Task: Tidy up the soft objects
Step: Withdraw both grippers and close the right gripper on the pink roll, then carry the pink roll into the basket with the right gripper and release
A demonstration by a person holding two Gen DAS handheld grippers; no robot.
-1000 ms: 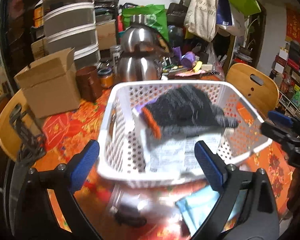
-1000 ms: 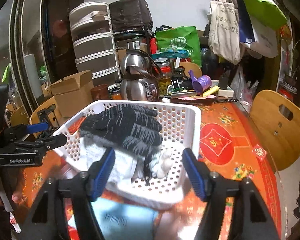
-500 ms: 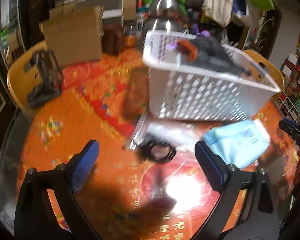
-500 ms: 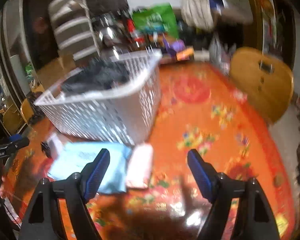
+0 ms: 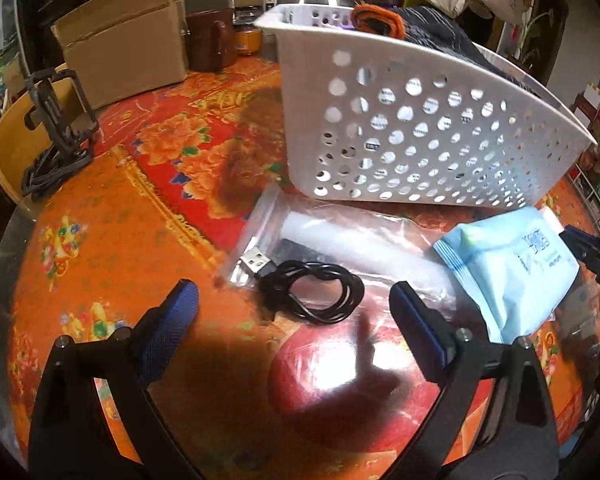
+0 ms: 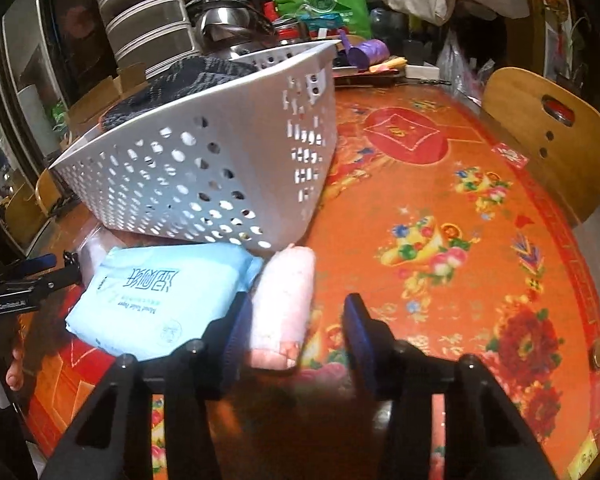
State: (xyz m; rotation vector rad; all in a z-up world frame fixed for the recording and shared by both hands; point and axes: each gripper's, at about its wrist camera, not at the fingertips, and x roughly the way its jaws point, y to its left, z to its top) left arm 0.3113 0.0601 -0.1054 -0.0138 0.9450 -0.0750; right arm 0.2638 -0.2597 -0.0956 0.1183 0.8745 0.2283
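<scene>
A white perforated basket (image 5: 420, 128) (image 6: 220, 152) stands on the table with dark knit gloves (image 5: 428, 28) (image 6: 188, 80) piled in it. In front of it lie a light blue tissue pack (image 5: 508, 276) (image 6: 168, 292) and a pink rolled cloth (image 6: 288, 300). My right gripper (image 6: 298, 324) is low over the table and its jaws are closing. The pink roll lies between them, beside the left pad, with a gap to the right pad. My left gripper (image 5: 296, 312) stands open over a coiled black cable (image 5: 312, 296) inside a clear zip bag (image 5: 340, 236).
A cardboard box (image 5: 124, 48), a brown jar (image 5: 212, 40) and steel kettles (image 6: 224, 28) crowd the back of the table. A black stand (image 5: 56, 132) sits on the chair at the left. A wooden chair (image 6: 548, 136) stands at the right edge.
Both grippers have dropped from above the basket to the table in front of it. The right gripper's jaws have narrowed around the pink roll. The left gripper now hangs over the cable bag.
</scene>
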